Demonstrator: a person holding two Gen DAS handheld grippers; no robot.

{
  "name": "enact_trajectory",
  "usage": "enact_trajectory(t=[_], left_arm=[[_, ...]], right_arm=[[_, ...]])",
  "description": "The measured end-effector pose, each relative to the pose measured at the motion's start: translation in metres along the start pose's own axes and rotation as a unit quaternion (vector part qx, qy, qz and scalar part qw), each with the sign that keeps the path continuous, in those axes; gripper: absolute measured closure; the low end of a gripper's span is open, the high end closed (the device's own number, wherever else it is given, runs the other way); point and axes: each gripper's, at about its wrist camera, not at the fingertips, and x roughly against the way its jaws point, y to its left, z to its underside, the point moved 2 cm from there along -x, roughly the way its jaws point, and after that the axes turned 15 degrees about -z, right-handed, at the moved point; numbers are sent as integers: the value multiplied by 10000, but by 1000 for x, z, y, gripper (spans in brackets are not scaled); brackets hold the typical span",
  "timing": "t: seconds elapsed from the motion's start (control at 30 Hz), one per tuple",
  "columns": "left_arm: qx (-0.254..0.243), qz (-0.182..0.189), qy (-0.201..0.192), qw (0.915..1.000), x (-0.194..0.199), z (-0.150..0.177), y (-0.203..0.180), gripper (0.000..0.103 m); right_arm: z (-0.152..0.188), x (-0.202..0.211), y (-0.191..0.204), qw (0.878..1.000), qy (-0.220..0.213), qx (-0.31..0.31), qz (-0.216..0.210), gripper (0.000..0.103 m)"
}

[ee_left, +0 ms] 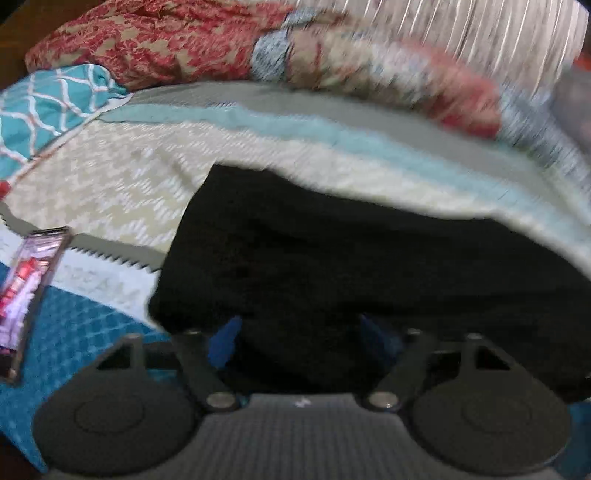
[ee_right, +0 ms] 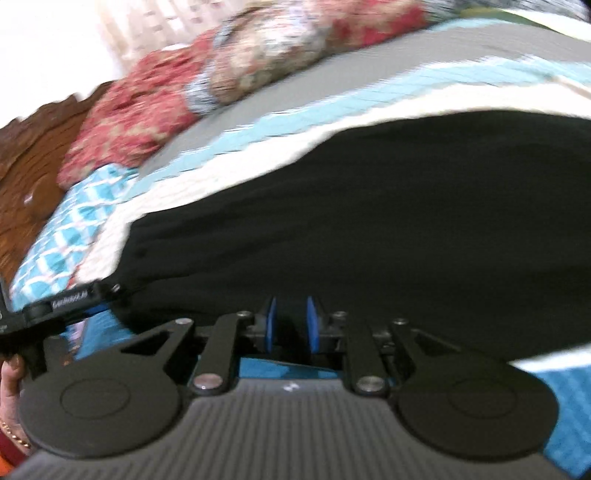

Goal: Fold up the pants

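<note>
The left gripper's fingers stand moderately apart, blue pads spread with black cloth of the pants between and beneath them; whether the pads press the fabric cannot be told, since both are dark and blurred. The right gripper has its fingers at a narrow gap, with dark cloth showing between the pads, but a real pinch cannot be confirmed there either.

The pants lie spread on the bed as one broad black slab, their near edge right under both grippers and their far edge toward the pillows.

To do this step well, I judge each gripper should bite the near hem fully, through every layer, before any lift. Then both should travel together and level over the pants, so the fold line stays straight, and the edge should land square on the far edge without dragging the lower layer.

Outward from the pants, the bed cover is cream with a pale blue band and a grey strip beyond. A phone lies left of the pants on a blue patterned part of the cover. A teal patterned cloth sits beyond it. Red floral pillows line the far side of the pants, with a pale curtain behind. In the right wrist view a hand holds the left gripper, left of the pants.
</note>
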Motion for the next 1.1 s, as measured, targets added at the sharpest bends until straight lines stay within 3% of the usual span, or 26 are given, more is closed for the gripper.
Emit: enact_trajectory(t=[0.07, 0.17, 0.23, 0.3, 0.4, 0.5, 0.63, 0.8, 0.93, 1.0, 1.1], left_arm=[[-69, -61, -45, 9999, 0, 2, 0, 41], [-30, -104, 38, 9999, 14, -3, -1, 42], [185, 0, 85, 9998, 32, -5, 7, 39], [377, -28, -80, 9993, 53, -7, 17, 27], [552, -122, -357, 9978, 81, -13, 24, 27], [617, 73, -510, 9968, 100, -22, 14, 25], [255, 522, -398, 9975, 102, -29, -31, 24], [-322, 897, -163, 9953, 90, -22, -99, 24], [-569, 983, 184, 9934, 70, -14, -142, 24], [-655, 896, 352, 9932, 57, -10, -157, 24], [-743, 598, 662, 9932, 35, -3, -172, 24]], right_arm=[[3, -2, -19, 9988, 63, -200, 449, 84], [3, 6, -40, 9973, -81, -723, 49, 86], [0, 11, -38, 9974, -205, -690, 30, 84], [-2, 23, -36, 9976, -367, -581, -11, 72], [-4, 54, -42, 9955, -703, -606, -198, 71], [-3, 84, -54, 9913, -1077, -714, -237, 71], [-1, 122, -72, 9811, -1730, -856, -96, 67], [23, 184, -111, 9579, -2560, -1256, 328, 60], [43, 225, -154, 9251, -3222, -1945, 510, 58], [45, 233, -172, 9080, -3505, -2223, 570, 58], [44, 241, -197, 8928, -3736, -2445, 599, 57]])
